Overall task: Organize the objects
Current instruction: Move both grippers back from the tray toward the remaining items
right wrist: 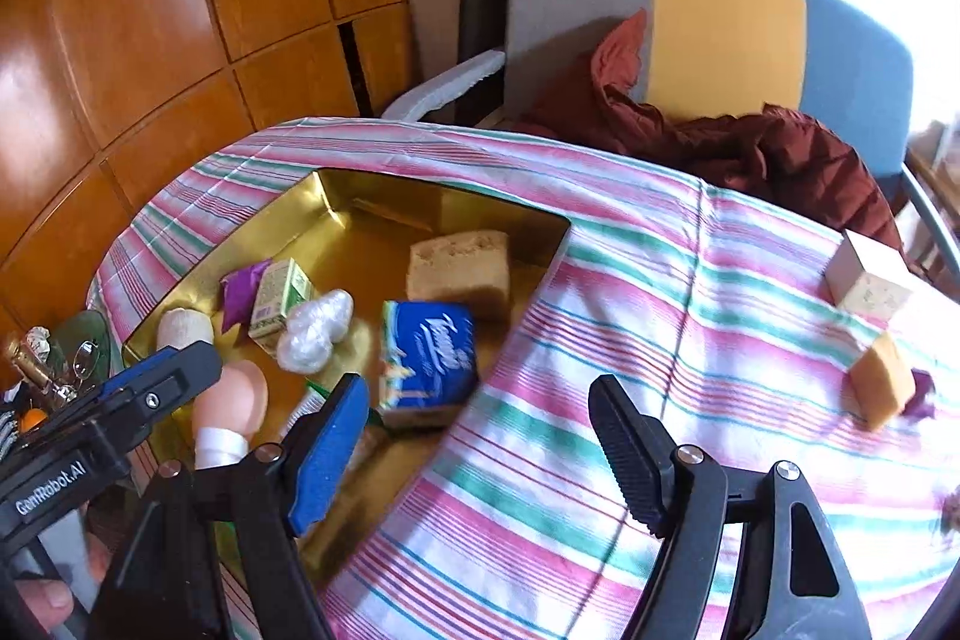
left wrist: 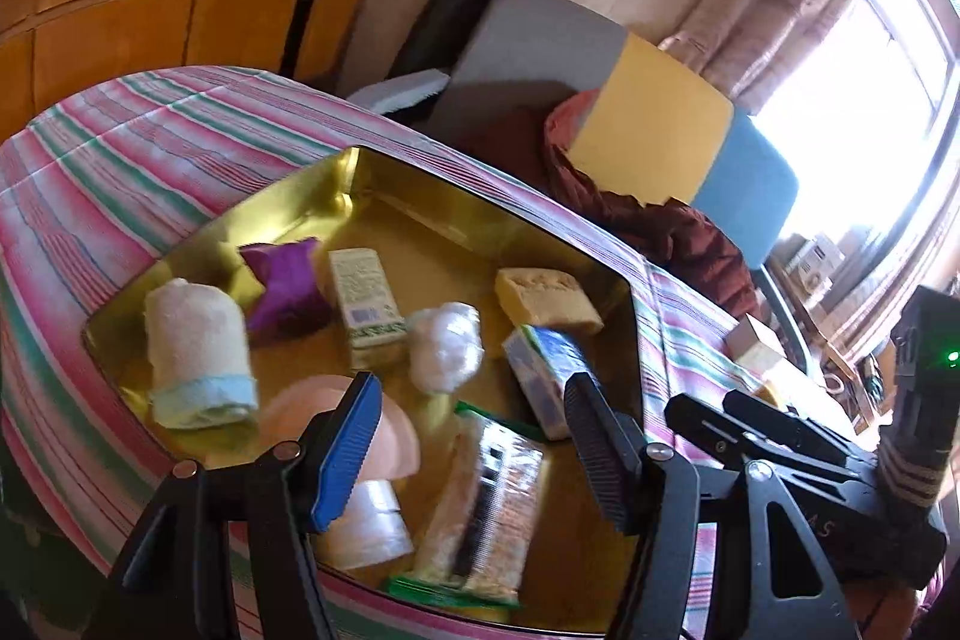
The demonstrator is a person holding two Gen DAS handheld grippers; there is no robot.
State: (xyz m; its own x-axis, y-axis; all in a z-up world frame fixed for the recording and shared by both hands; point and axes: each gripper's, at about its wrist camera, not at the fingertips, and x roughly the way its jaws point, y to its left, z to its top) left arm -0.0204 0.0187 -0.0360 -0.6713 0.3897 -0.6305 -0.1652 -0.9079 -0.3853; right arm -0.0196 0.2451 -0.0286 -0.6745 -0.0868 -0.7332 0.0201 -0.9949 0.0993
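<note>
A gold tray (left wrist: 372, 172) on the striped tablecloth holds a rolled towel (left wrist: 195, 352), a purple packet (left wrist: 288, 280), a green-and-white carton (left wrist: 363, 298), a ball of clear wrap (left wrist: 447, 346), a sponge (left wrist: 546, 298), a blue tissue pack (right wrist: 429, 364), a pink object (left wrist: 393, 436), a white tape roll (left wrist: 366, 526) and a cracker packet (left wrist: 486, 508). My left gripper (left wrist: 474, 436) hovers open above the tray's near end, gripping nothing. My right gripper (right wrist: 480, 454) stands open over the cloth at the tray's right rim, empty.
Out on the tablecloth (right wrist: 660, 310) to the right lie a white box (right wrist: 864, 274), a yellow sponge (right wrist: 879, 379) and a small purple item (right wrist: 924, 391). A chair (right wrist: 720, 22) with a dark red jacket (right wrist: 750, 148) stands behind the table. Wooden cabinets (right wrist: 150, 10) line the left.
</note>
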